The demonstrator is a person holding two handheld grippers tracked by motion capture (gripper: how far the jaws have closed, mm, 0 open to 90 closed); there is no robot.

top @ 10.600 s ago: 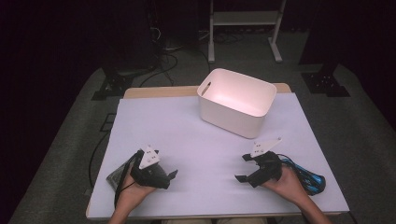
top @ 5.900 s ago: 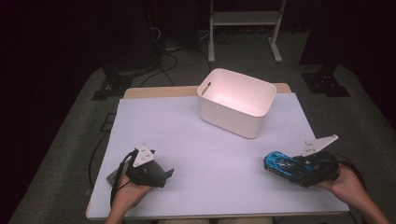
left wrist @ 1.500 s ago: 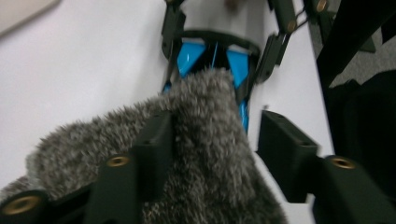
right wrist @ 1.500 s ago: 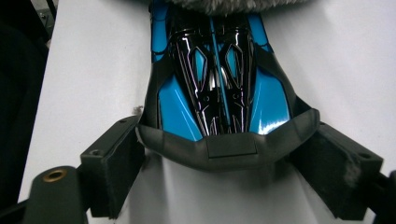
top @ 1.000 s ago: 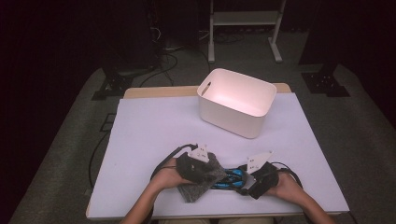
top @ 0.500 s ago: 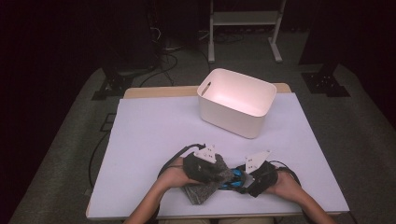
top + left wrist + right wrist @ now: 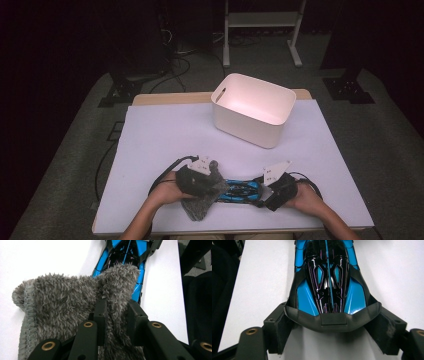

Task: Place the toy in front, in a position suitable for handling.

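Since the frame half a second back, my left gripper (image 7: 212, 184) has slid a little further right with the grey fluffy cloth (image 7: 200, 197), so the cloth now overlaps the near end of the blue toy car (image 7: 240, 190), and its jaws have just been closing on the cloth. From the high view, the car lies on the white surface (image 7: 165, 135) near its front edge, between both hands, with my right gripper (image 7: 262, 192) at its other end; the white bin (image 7: 252, 107) stands well apart toward the back. Through the left gripper view, the jaws pinch a raised fold of the cloth (image 7: 75, 297), whose far edge lies over the car (image 7: 140, 270). Through the right gripper view, the wide-set jaws clamp the black rear wing of the car (image 7: 329, 285) from both sides.
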